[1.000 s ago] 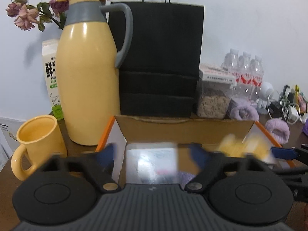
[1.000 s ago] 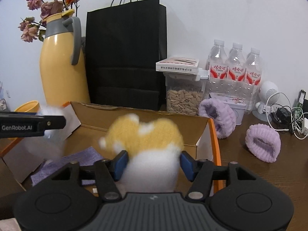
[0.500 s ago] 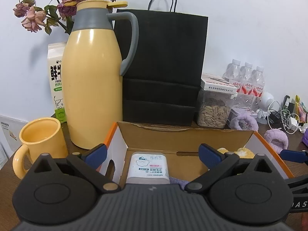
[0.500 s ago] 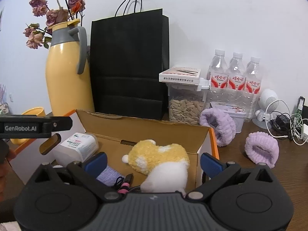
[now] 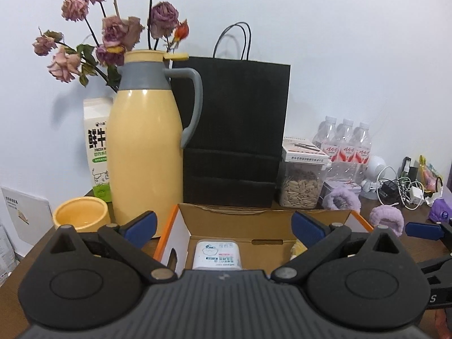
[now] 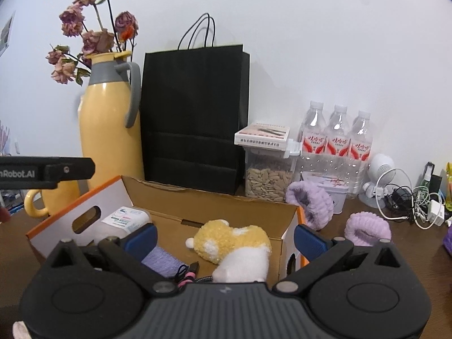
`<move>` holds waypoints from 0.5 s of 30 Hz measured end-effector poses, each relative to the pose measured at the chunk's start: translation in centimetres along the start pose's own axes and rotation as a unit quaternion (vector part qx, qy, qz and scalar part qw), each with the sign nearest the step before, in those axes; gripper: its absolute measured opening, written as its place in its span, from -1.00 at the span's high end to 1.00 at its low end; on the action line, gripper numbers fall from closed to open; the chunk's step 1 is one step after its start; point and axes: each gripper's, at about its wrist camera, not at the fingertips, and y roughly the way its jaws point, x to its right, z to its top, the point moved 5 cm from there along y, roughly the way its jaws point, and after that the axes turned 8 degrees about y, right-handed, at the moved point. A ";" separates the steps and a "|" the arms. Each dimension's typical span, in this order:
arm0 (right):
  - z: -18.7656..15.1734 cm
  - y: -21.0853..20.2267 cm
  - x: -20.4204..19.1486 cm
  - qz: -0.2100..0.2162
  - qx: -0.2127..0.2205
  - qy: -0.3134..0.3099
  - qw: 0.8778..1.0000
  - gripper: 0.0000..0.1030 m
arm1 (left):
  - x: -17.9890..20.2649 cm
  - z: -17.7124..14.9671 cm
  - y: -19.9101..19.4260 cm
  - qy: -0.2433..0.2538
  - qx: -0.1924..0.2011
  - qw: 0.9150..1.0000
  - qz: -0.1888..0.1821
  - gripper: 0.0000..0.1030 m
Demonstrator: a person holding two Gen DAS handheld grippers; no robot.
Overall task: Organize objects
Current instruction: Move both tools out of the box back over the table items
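Yellow plush toy [image 6: 234, 243] in cardboard box [image 6: 214, 206], below right gripper [image 6: 224, 236], jaws released, apart from it

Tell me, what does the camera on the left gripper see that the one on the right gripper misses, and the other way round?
Only the left wrist view shows the milk carton behind the yellow jug and the cup's open top. Only the right wrist view shows the whole plush toy, the purple cloth and a cable lying in the cardboard box. Both show the box, the white wipes pack inside it, the black paper bag, the seed jar, the water bottles and two purple wristbands.
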 end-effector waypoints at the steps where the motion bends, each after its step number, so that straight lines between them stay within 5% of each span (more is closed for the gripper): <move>1: 0.0 -0.4 0.0 -0.001 0.002 0.000 1.000 -1.00 | 0.0 0.0 -0.5 0.000 0.001 1.000 0.000 -1.00; 15: -1.6 -8.6 -1.2 -0.005 0.020 -0.005 1.000 -1.00 | -1.2 -2.0 -8.5 0.001 -0.009 1.000 0.014 -1.00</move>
